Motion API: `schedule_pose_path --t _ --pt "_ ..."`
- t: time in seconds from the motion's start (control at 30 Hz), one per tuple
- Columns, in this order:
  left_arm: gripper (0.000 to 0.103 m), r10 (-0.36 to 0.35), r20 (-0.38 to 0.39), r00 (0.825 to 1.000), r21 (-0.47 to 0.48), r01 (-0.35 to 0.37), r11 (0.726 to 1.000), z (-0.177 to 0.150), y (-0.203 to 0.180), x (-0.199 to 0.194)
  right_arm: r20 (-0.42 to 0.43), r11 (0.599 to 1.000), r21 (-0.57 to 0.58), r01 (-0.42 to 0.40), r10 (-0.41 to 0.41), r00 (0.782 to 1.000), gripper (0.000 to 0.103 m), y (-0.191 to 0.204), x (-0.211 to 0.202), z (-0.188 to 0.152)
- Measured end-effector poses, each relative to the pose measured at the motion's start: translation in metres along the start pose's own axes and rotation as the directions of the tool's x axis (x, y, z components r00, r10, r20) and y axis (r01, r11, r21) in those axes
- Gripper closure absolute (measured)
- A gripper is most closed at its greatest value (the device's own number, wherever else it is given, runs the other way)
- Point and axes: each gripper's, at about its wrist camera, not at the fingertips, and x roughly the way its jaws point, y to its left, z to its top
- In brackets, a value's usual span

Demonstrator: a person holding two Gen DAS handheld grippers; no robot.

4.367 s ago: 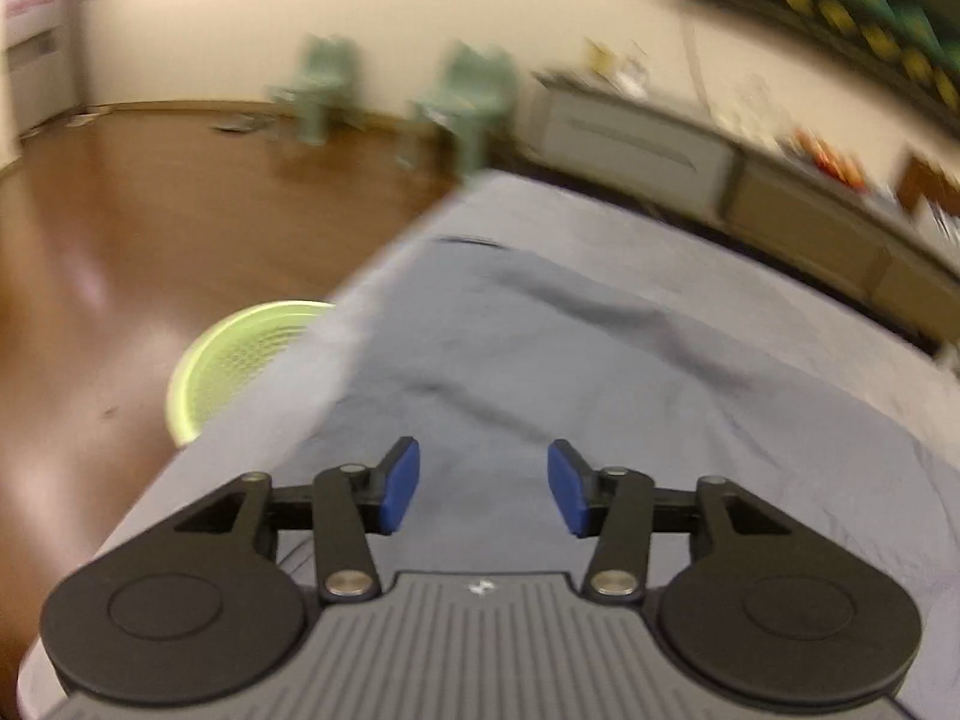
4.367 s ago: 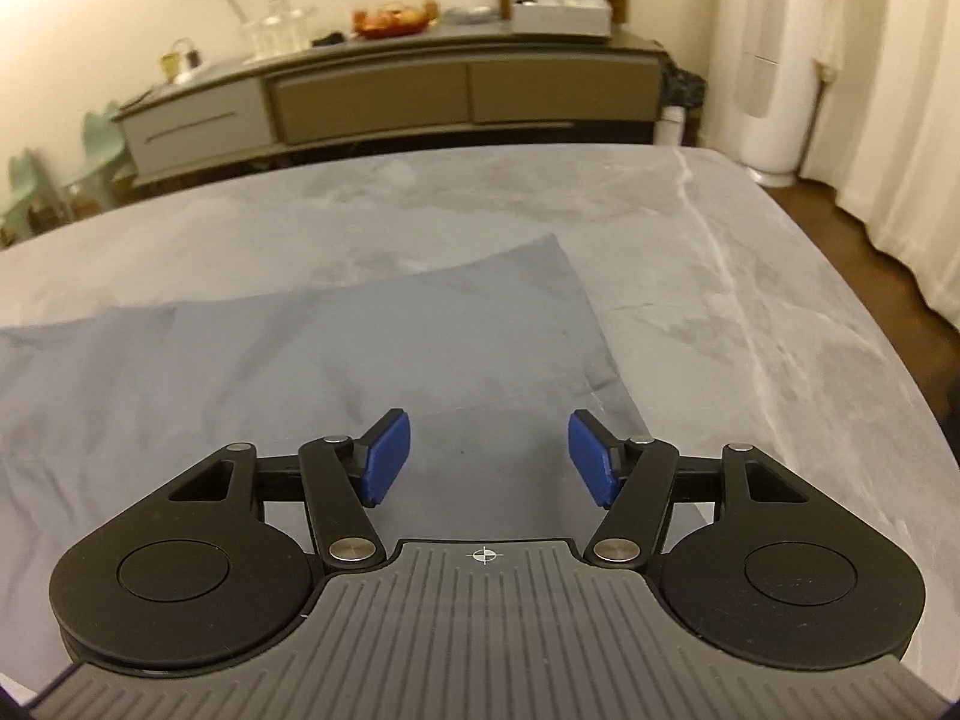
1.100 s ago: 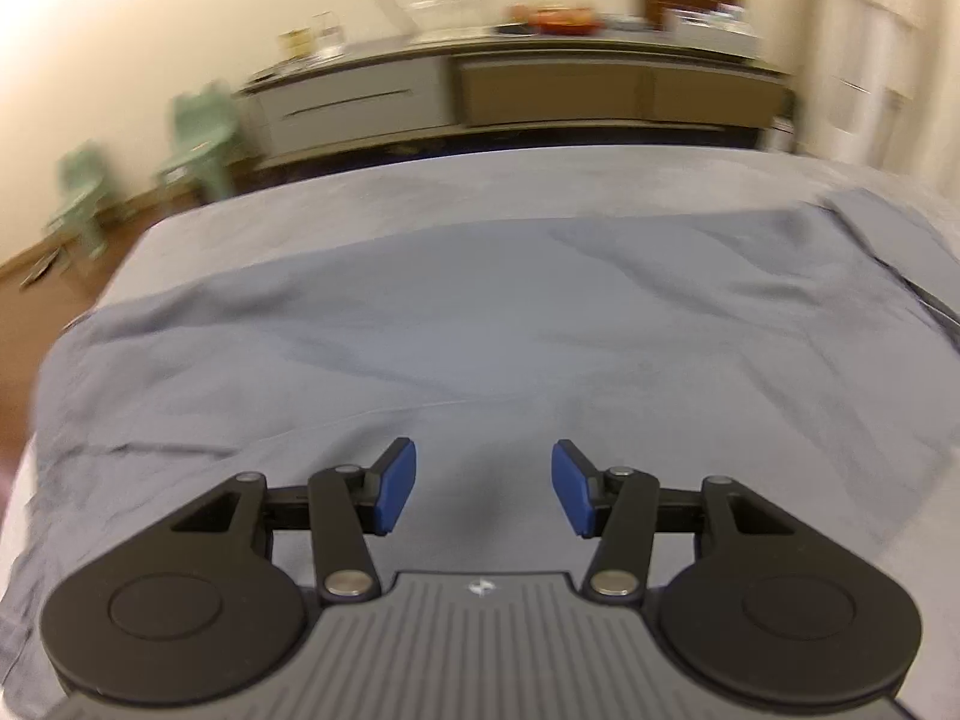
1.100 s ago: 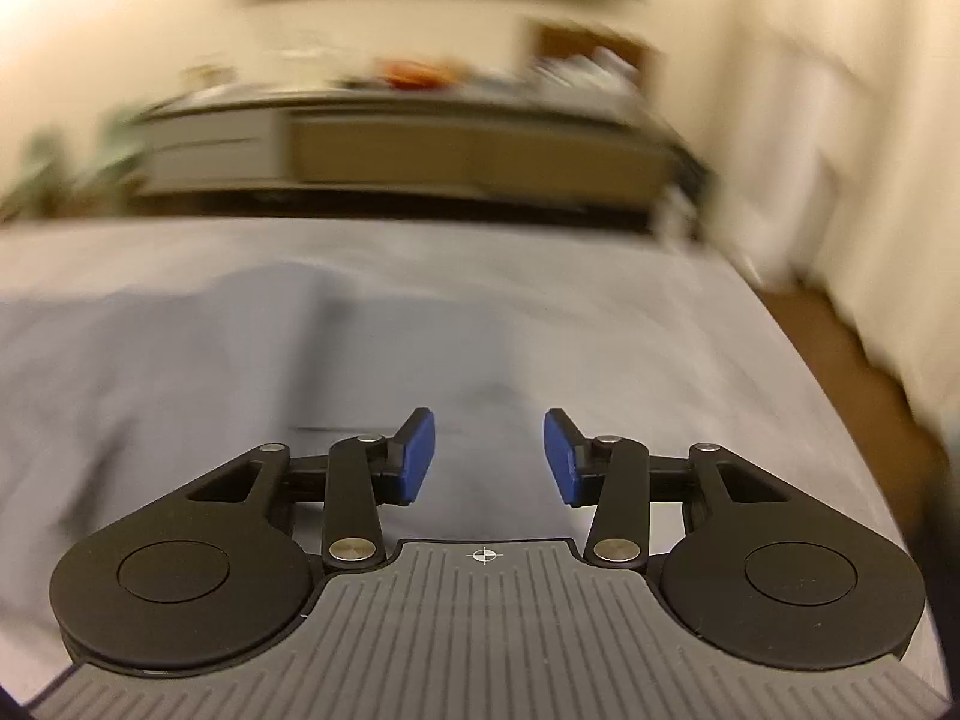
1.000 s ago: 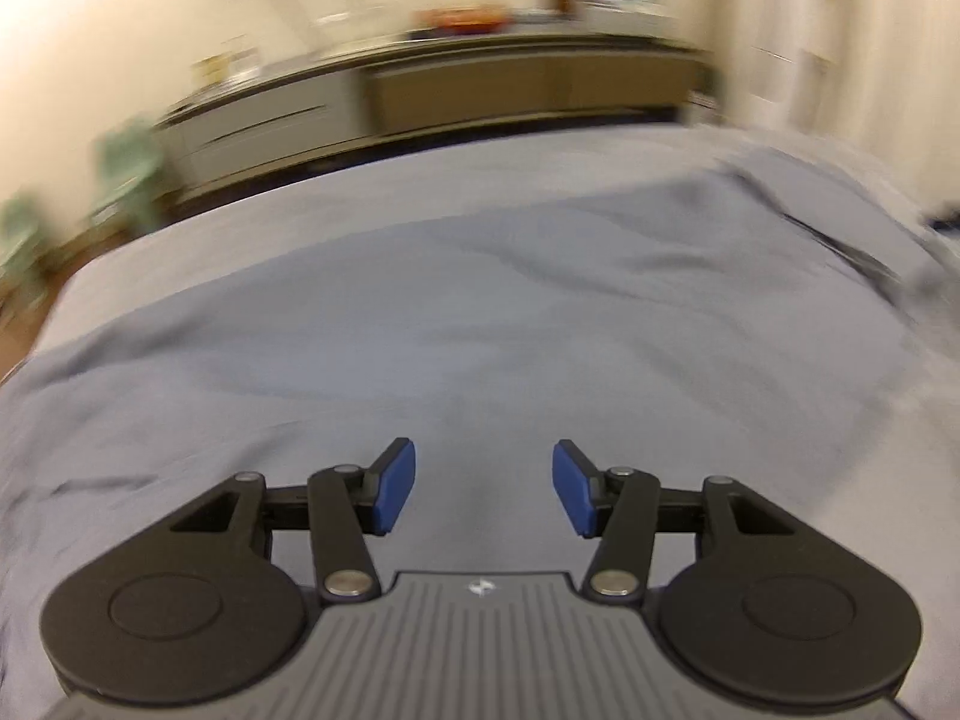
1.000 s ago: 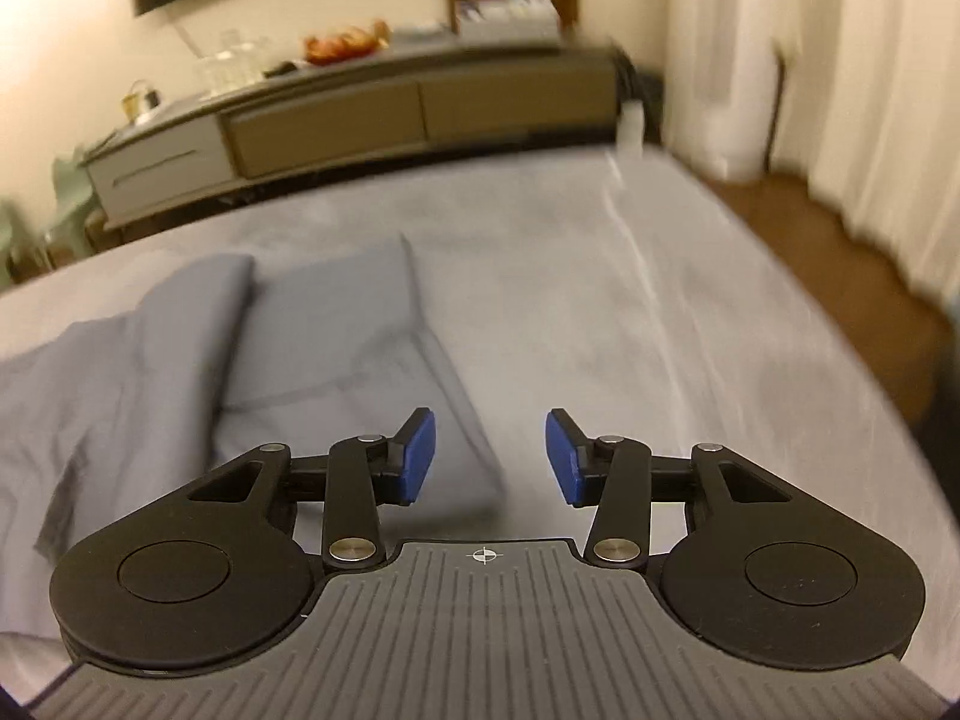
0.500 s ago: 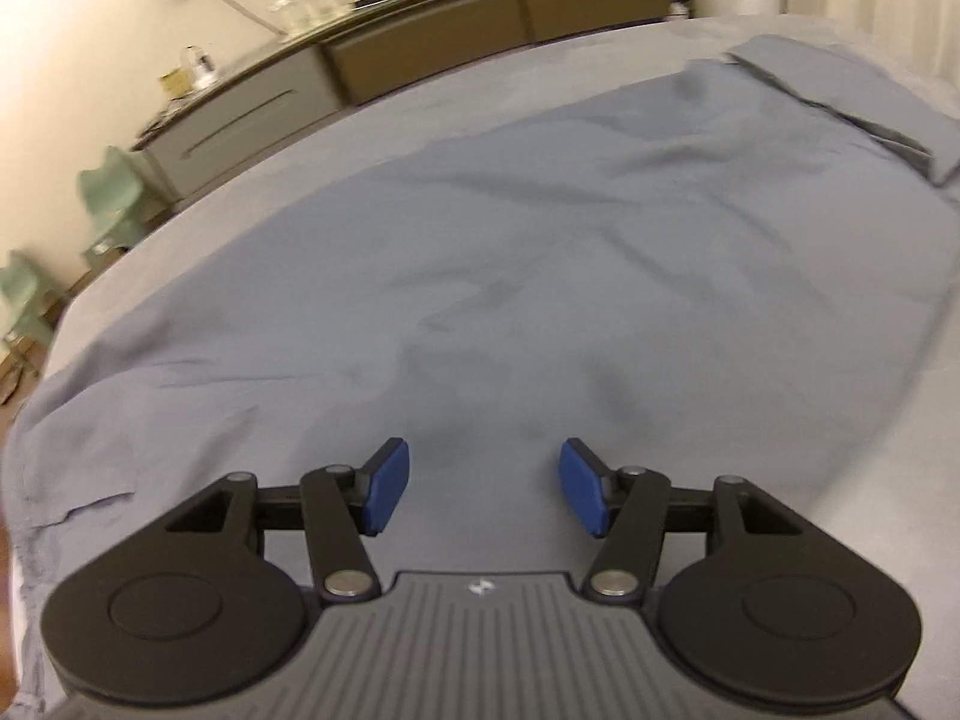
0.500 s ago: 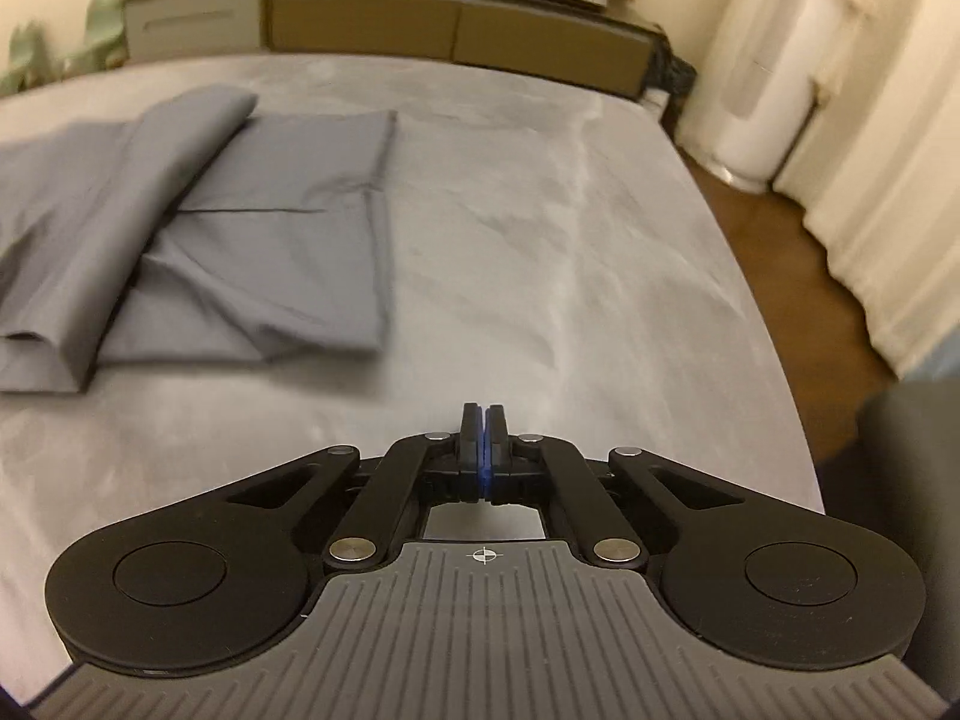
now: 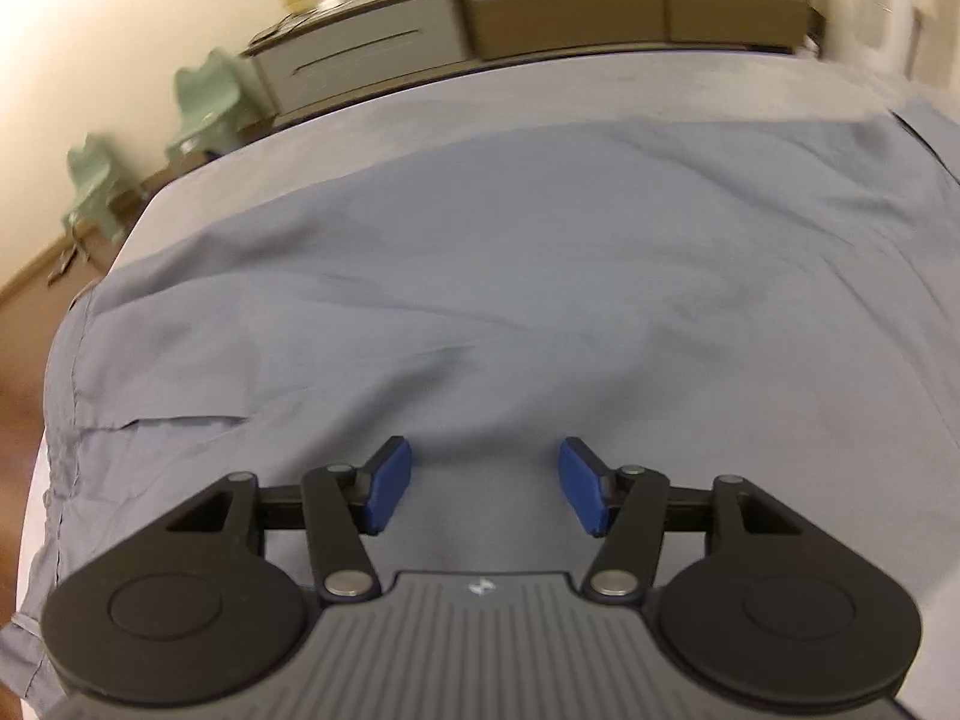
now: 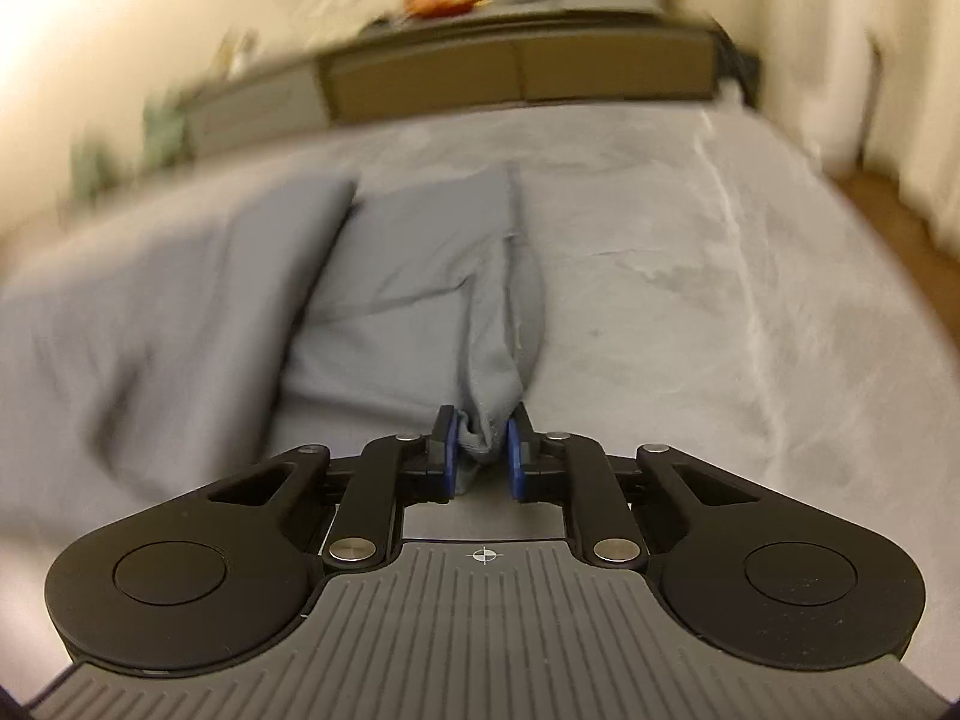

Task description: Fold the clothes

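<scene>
A large grey-blue garment (image 9: 540, 270) is spread over the grey padded surface (image 9: 600, 84). My left gripper (image 9: 485, 483) hovers low over its near left part. Its jaws are opening, and only flat cloth lies beneath the gap. In the right wrist view the garment (image 10: 408, 276) is folded over at its right end. My right gripper (image 10: 483, 450) has a bunched corner of it between its blue pads. The pads press on the cloth while the jaws are opening slightly. The cloth rises in a ridge toward them.
A long sideboard (image 9: 540, 12) with clutter on top stands beyond the far edge. Two green chairs (image 9: 204, 102) stand at the far left. Bare grey surface (image 10: 690, 300) stretches right of the garment, with wooden floor (image 10: 888, 210) past its edge.
My right gripper was shut and empty over the bare surface; now the garment's corner is pinched between its pads. My left gripper has shifted toward the garment's left end, its jaws slightly wider.
</scene>
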Motion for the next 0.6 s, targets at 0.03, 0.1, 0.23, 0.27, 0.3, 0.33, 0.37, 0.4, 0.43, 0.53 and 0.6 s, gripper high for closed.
schedule_pose_path --t 0.03,0.1,0.23,0.27,0.3,0.33,0.37,0.4,0.43,0.53,0.6 --pt "0.043 0.006 -0.001 1.0 -0.015 -0.006 1.0 0.004 0.007 0.005 -0.017 0.999 -0.036 0.013 -0.014 1.0 0.088 0.006 -0.006 -0.005" --pt "0.043 0.016 -0.002 1.0 -0.031 -0.016 0.999 0.015 0.017 0.013 -0.04 0.996 -0.086 0.026 -0.029 0.999 0.088 0.013 -0.022 -0.018" --pt "0.04 0.023 0.012 1.0 0.004 -0.023 1.0 0.035 0.016 0.027 -0.082 0.994 -0.106 0.039 -0.048 0.995 0.087 0.015 -0.056 -0.048" --pt "0.04 0.03 0.019 0.999 0.012 -0.031 0.999 0.038 0.012 0.03 -0.086 0.994 -0.1 0.045 -0.054 0.995 0.085 0.017 -0.064 -0.054" --pt "0.04 0.036 0.026 0.999 0.019 -0.037 0.999 0.04 0.009 0.032 -0.09 0.994 -0.094 0.052 -0.06 0.994 0.085 0.019 -0.071 -0.06" --pt "0.04 0.043 0.034 0.999 0.029 -0.044 0.999 0.041 0.006 0.033 -0.088 0.994 -0.086 0.068 -0.075 0.993 0.082 0.02 -0.076 -0.066" --pt "0.04 0.048 0.041 0.998 0.038 -0.05 0.998 0.041 0.002 0.033 -0.09 0.993 -0.081 0.089 -0.096 0.991 0.081 0.019 -0.079 -0.069" --pt "0.04 0.053 0.045 0.998 0.043 -0.055 0.998 0.041 -0.003 0.034 -0.094 0.991 -0.078 0.111 -0.118 0.989 0.081 0.018 -0.081 -0.069" --pt "0.04 0.06 0.046 0.997 0.047 -0.063 0.997 0.04 -0.005 0.034 -0.097 0.988 -0.073 0.134 -0.141 0.985 0.077 0.016 -0.082 -0.067" --pt "0.041 0.08 0.044 0.996 0.065 -0.083 0.994 0.037 -0.011 0.032 -0.04 0.964 -0.054 0.259 -0.262 0.964 0.056 0.024 -0.091 -0.061" --pt "0.041 0.092 0.043 0.995 0.074 -0.095 0.993 0.038 -0.015 0.032 0.094 0.929 -0.102 0.355 -0.346 0.933 0.054 0.055 -0.106 -0.05"
